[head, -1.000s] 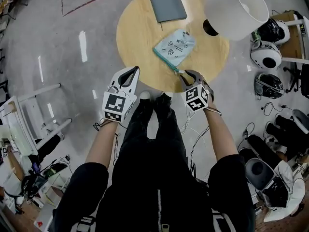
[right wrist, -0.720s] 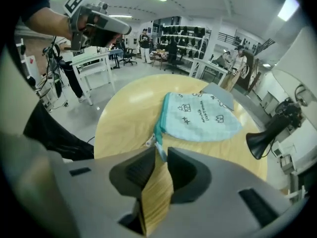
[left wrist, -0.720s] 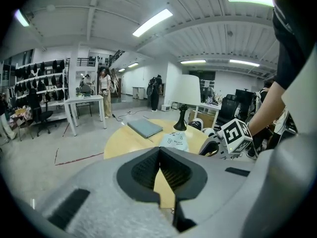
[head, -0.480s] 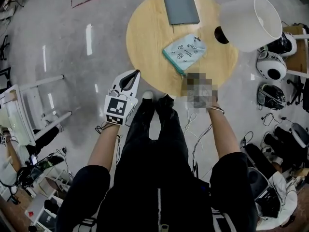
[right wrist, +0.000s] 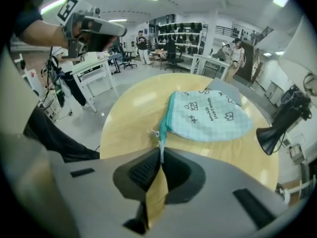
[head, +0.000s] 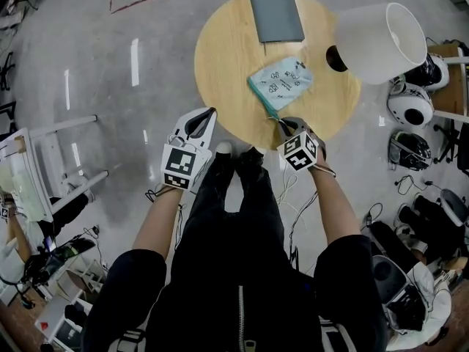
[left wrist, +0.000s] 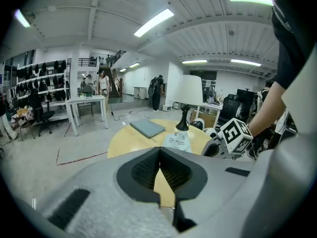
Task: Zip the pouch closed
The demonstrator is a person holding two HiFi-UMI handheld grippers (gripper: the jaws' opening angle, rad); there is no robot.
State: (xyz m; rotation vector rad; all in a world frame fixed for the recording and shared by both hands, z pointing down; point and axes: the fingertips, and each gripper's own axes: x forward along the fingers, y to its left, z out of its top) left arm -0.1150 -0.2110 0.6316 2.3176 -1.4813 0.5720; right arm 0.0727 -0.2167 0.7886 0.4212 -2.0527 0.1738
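Observation:
A light teal printed pouch (head: 280,83) (right wrist: 210,114) (left wrist: 177,141) lies flat on the round wooden table (head: 227,57), its zipper edge toward me. My right gripper (head: 279,123) (right wrist: 161,157) sits at the pouch's near corner. Its jaws have just been closing and now pinch the thin teal tab at the zipper's end. A small metal pull (right wrist: 154,132) shows just beyond the jaws. My left gripper (head: 212,113) (left wrist: 159,168) hovers shut and empty by the table's near left edge, apart from the pouch.
A grey notebook (head: 276,15) lies at the table's far side. A lamp with a white shade (head: 381,31) and black base (head: 337,57) stands at the right edge. Helmets (head: 410,103) and cables lie on the floor to the right; a white frame (head: 51,167) stands to the left.
The right gripper's jaws have closed on the teal tab at the pouch's near corner. The left gripper has drifted slightly toward the table's edge.

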